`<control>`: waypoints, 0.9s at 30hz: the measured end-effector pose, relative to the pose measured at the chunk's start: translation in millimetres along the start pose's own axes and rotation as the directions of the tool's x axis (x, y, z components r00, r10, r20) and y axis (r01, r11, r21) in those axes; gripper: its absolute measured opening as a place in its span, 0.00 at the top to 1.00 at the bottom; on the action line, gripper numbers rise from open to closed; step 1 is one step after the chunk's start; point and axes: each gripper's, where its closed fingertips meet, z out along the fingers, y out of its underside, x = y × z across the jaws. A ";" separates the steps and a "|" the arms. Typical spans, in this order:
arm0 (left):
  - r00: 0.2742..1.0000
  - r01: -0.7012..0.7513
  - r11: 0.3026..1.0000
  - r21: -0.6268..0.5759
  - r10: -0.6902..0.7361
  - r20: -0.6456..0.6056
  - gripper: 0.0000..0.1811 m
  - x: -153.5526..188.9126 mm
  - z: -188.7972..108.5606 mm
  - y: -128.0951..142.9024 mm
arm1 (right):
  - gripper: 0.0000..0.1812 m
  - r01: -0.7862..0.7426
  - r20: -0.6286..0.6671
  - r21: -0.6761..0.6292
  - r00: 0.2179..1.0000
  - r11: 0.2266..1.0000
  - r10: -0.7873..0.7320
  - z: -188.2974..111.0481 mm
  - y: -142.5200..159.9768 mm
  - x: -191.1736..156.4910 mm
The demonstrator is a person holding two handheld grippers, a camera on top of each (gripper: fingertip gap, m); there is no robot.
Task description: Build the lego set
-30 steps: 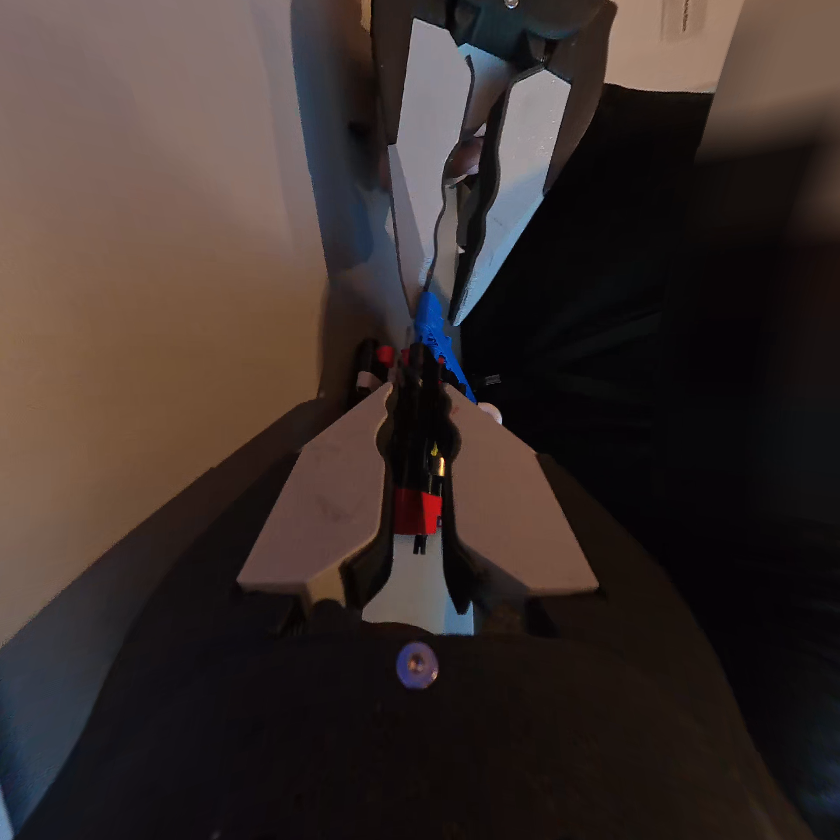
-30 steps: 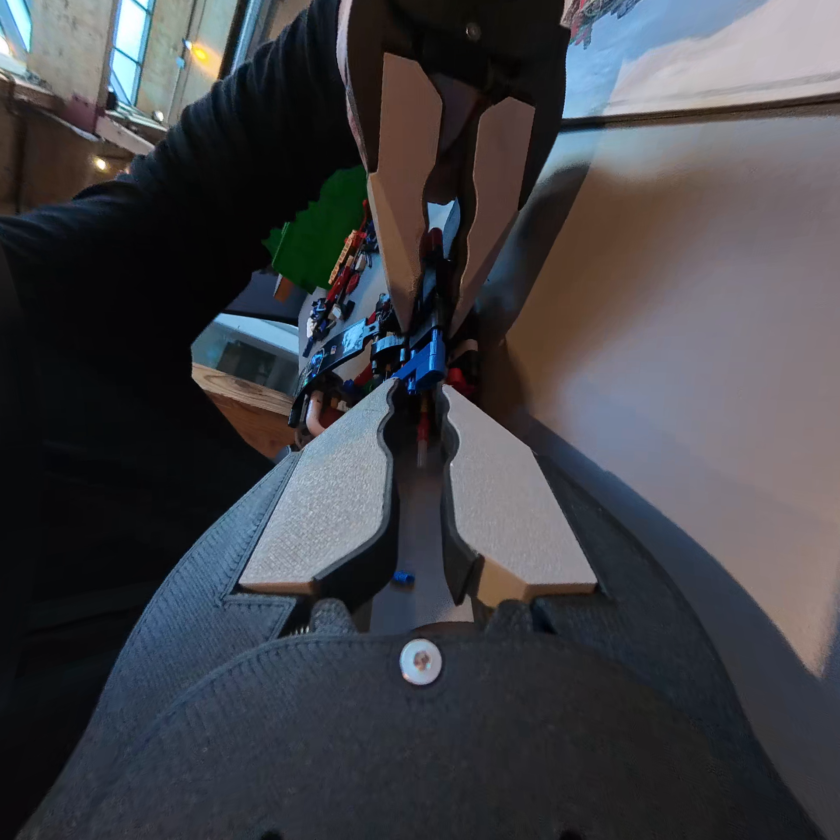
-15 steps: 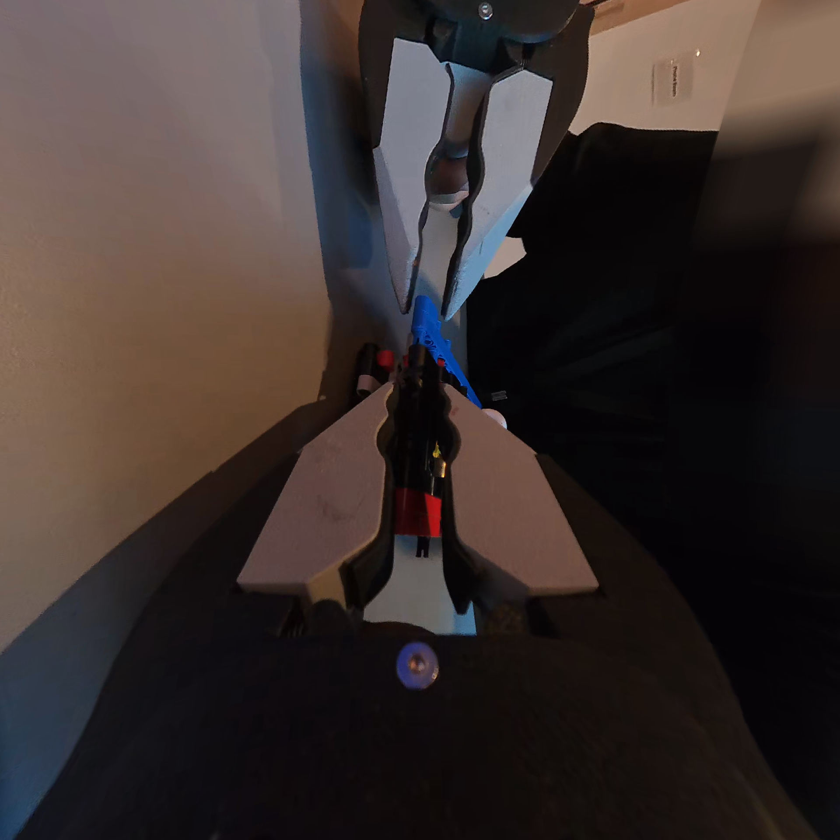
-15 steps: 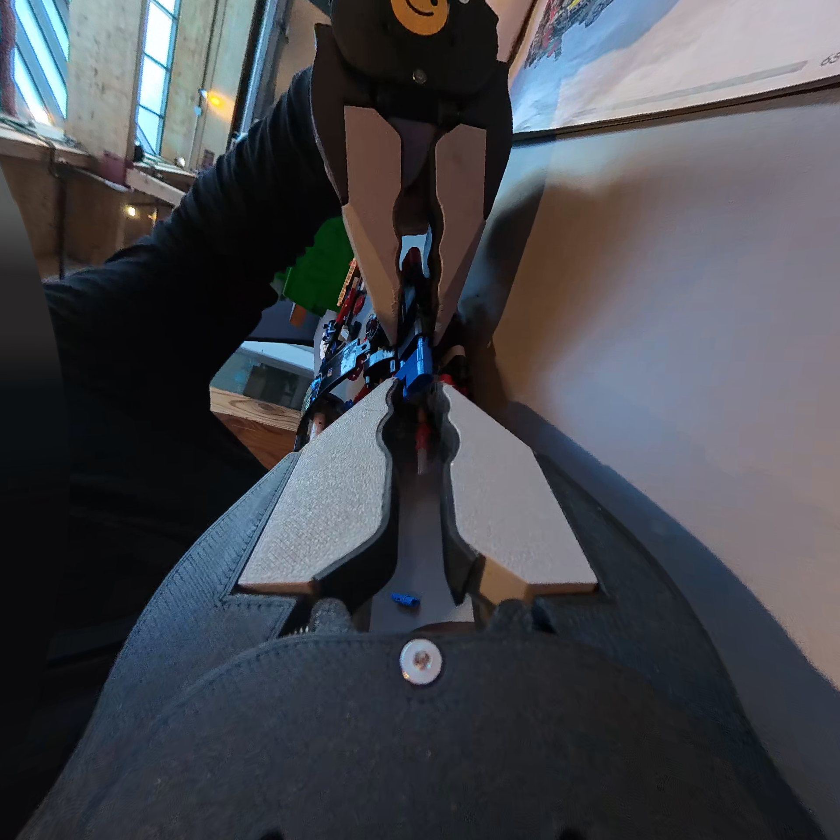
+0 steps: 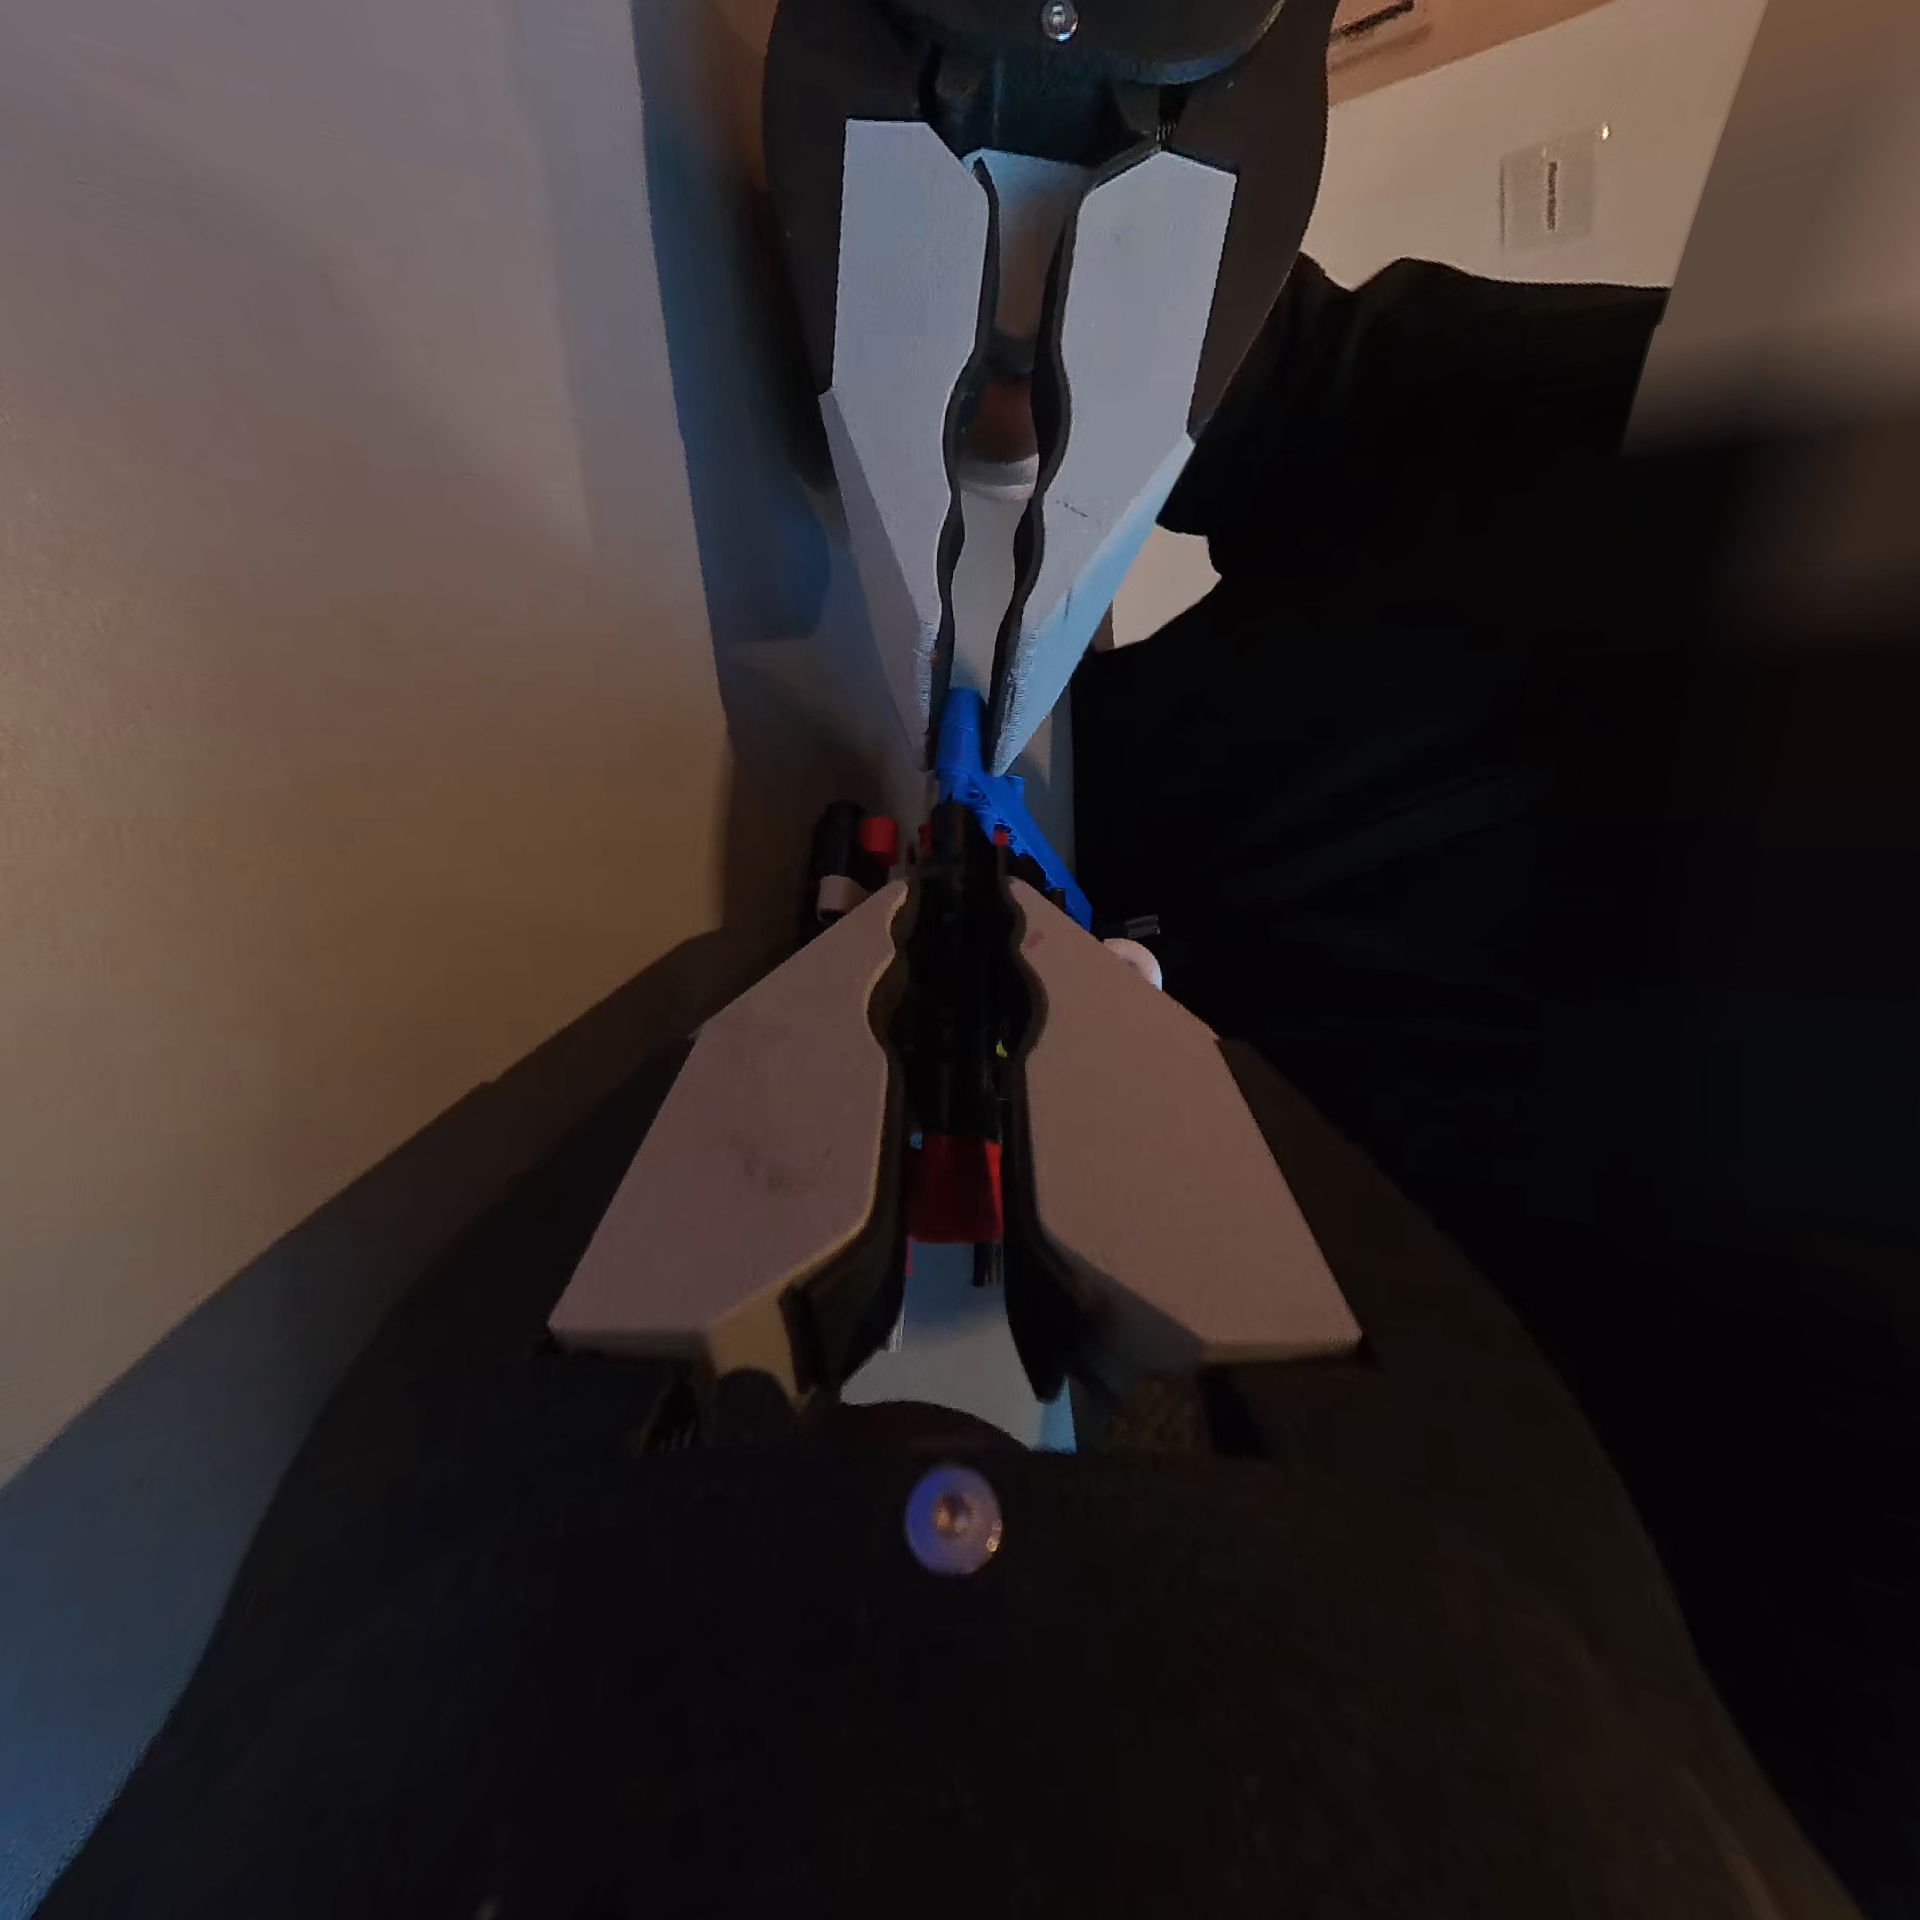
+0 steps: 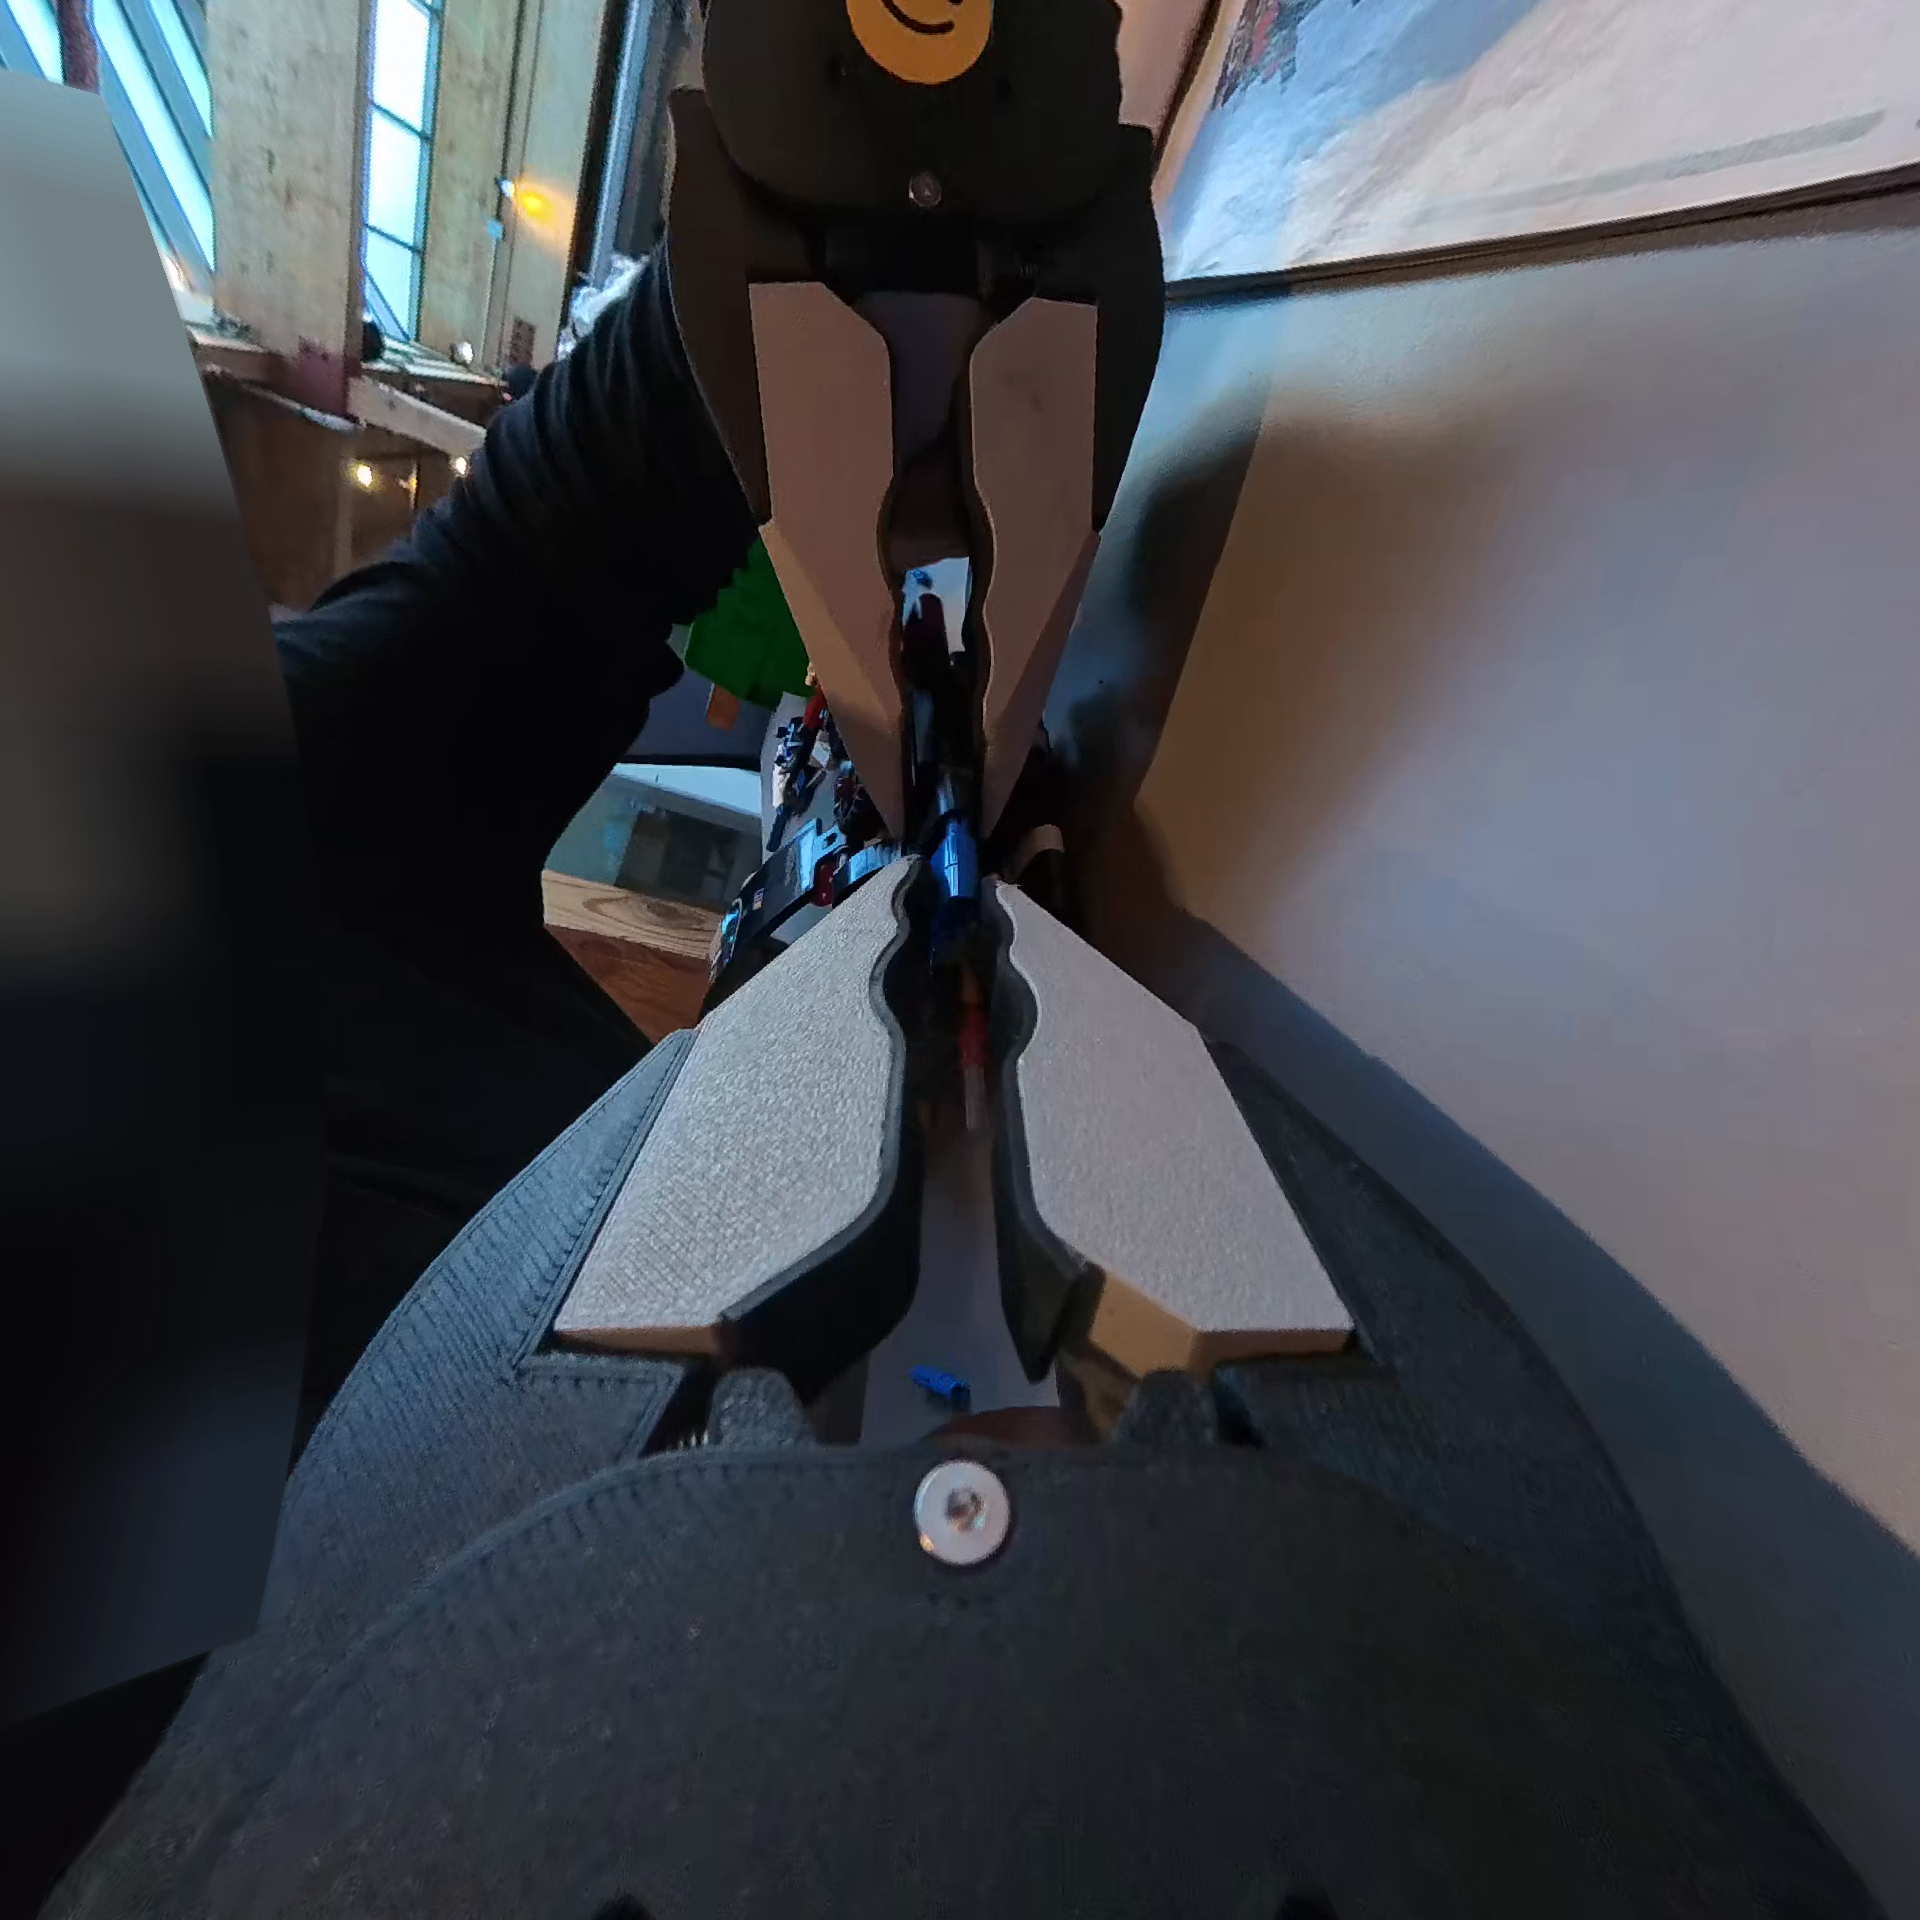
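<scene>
Blue plastic marks the far end of the lego assembly (image 5: pixel 961 997), a narrow black, red and blue build that runs lengthwise between the two tools, its long axis in line with both pairs of fingers. In the left wrist view the left tongs (image 5: pixel 956 914) are pressed in on the black and red near part of the build, with a red block and a black pin showing between the fingers nearer the camera. The blue piece (image 5: pixel 961 743) points away from that camera into the tips of the right tongs (image 5: pixel 961 717), which come in from above and pinch its end. The right wrist view shows the same grip from the other side: the right tongs (image 6: pixel 951 904) are closed on the blue piece (image 6: pixel 951 862), and the left tongs (image 6: pixel 940 800) come from the opposite direction and hold the dark part of the build. The assembly is held off the pale counter (image 6: pixel 1558 727), which fills the right side of this view. One small loose blue pin (image 6: pixel 938 1382) lies on the counter, seen through the gap at the base of the right tool's fingers. A black sleeve (image 6: pixel 499 644) reaches to the left tool, and beyond it lie one green plate (image 6: pixel 748 644) and a cluster of other lego pieces (image 6: pixel 800 769), too small to count.
</scene>
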 end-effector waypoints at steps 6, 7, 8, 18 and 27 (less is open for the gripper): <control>0.999 -0.005 0.999 0.034 0.004 0.034 0.95 1.5 1.4 6.6 | 0.97 0.039 -0.033 0.025 0.999 0.999 -0.038 6.2 1.8 -2.3; 0.999 -0.007 0.999 0.040 0.006 0.036 0.95 2.1 1.9 7.8 | 0.97 0.041 -0.034 0.029 0.999 0.999 -0.040 7.1 2.5 -2.9; 0.999 -0.007 0.999 0.044 0.006 0.034 0.95 3.3 3.1 9.6 | 0.97 0.039 -0.029 0.028 0.999 0.999 -0.039 7.8 4.4 -4.1; 0.999 -0.038 0.990 0.133 0.040 -0.012 0.94 10.6 8.3 12.7 | 0.94 -0.063 0.055 -0.002 0.996 0.998 0.063 6.1 15.6 -10.1; 0.998 -0.047 0.987 0.154 0.053 -0.037 0.95 11.7 8.0 12.3 | 0.96 -0.075 0.099 -0.025 0.992 0.997 0.077 13.7 21.9 -19.1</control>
